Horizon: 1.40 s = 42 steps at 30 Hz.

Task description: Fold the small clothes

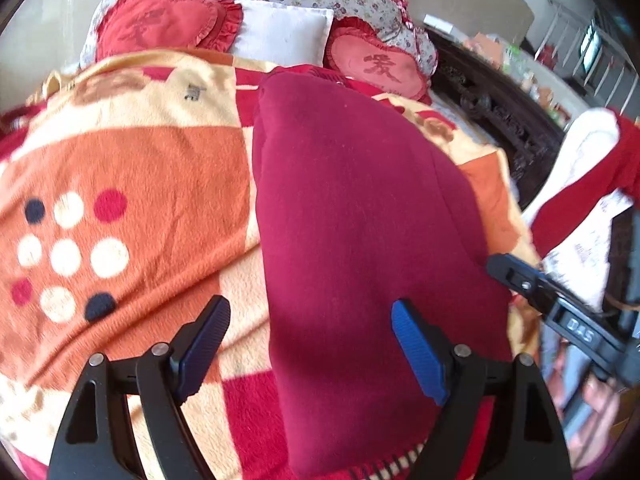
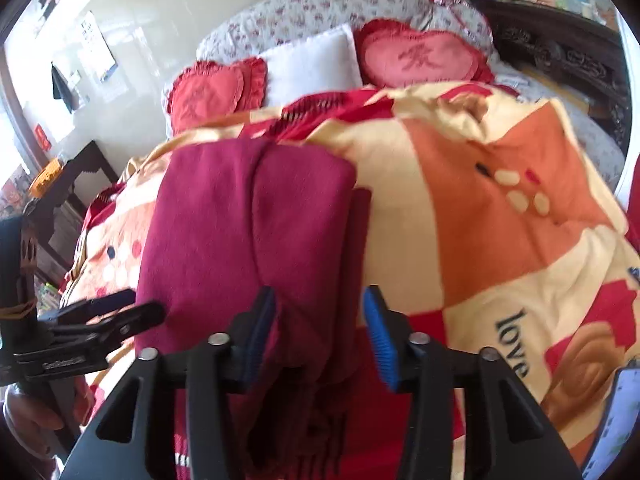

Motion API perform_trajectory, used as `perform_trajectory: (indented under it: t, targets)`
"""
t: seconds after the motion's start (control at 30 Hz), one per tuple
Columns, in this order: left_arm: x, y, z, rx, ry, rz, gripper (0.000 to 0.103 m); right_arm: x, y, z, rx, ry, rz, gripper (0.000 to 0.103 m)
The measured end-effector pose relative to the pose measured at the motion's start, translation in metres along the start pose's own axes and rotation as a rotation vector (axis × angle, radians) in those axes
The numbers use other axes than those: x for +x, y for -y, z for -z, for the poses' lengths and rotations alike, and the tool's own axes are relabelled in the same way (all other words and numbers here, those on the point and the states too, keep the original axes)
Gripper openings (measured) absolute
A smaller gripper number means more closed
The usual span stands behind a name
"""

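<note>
We hold our left gripper (image 1: pixel 310 346) wide open over the maroon garment (image 1: pixel 352 200); our right gripper (image 2: pixel 320 334) stands parted, gripping nothing. The garment lies folded on the orange blanket (image 1: pixel 132 168), pillows (image 1: pixel 280 32) beyond.

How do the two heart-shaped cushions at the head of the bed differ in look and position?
The left heart cushion is deeper red-orange, with a faint tone-on-tone character; the right heart cushion is paler pink in the middle, with a clearer red character. The left one sits left of the white pillow, the right one on its other side. In the right wrist view, the right cushion looks larger. Both have ruffled red edges and lean on the floral bedding.
</note>
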State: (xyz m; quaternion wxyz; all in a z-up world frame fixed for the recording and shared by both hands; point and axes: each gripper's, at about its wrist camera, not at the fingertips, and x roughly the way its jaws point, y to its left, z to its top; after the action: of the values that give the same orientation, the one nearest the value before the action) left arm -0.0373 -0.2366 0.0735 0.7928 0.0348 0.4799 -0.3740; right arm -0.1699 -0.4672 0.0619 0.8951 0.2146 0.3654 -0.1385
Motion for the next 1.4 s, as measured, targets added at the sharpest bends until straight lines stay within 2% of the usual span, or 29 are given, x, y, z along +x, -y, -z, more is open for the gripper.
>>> perform_trajectory:
  t: [0.1, 0.3, 0.4, 0.47, 0.63, 0.73, 0.8, 0.83, 0.87, 0.97, 1.2, 1.4]
  targets:
    - [0.000, -0.009, 0.003, -0.042, -0.017, 0.052, 0.087, 0.004, 0.006, -0.004, 0.029, -0.010, -0.021, 0.037]
    - [0.010, -0.017, 0.005, -0.083, -0.045, 0.104, 0.087, 0.022, 0.009, -0.006, 0.064, -0.037, -0.076, 0.041]
    - [0.016, -0.015, 0.005, -0.078, -0.048, 0.135, 0.088, 0.031, 0.015, -0.006, 0.096, -0.041, -0.103, 0.045]
    - [0.021, -0.011, 0.004, -0.065, -0.050, 0.145, 0.089, 0.037, 0.020, -0.006, 0.120, -0.040, -0.123, 0.051]
    - [0.041, -0.008, 0.002, -0.091, -0.084, 0.179, 0.091, 0.054, 0.026, -0.005, 0.189, -0.069, -0.252, 0.052]
    - [0.051, -0.008, 0.001, -0.120, -0.115, 0.202, 0.091, 0.064, 0.022, -0.002, 0.194, -0.085, -0.269, 0.052]
    - [0.049, -0.007, 0.000, -0.114, -0.116, 0.200, 0.087, 0.062, 0.017, -0.002, 0.180, -0.079, -0.257, 0.046]
    - [0.046, -0.007, 0.000, -0.106, -0.117, 0.196, 0.082, 0.061, 0.015, -0.003, 0.175, -0.078, -0.262, 0.035]
    - [0.044, -0.007, -0.001, -0.099, -0.117, 0.194, 0.076, 0.056, 0.011, -0.004, 0.159, -0.068, -0.253, 0.028]
    - [0.030, -0.008, 0.000, -0.088, -0.105, 0.190, 0.065, 0.042, -0.002, -0.005, 0.111, -0.046, -0.222, 0.016]
    - [-0.036, -0.017, 0.018, -0.077, -0.088, 0.170, 0.060, 0.004, -0.034, -0.003, 0.125, -0.048, -0.277, 0.014]
    - [-0.098, -0.043, 0.068, -0.100, -0.091, 0.086, 0.060, -0.016, -0.082, 0.027, 0.108, -0.119, -0.358, 0.014]
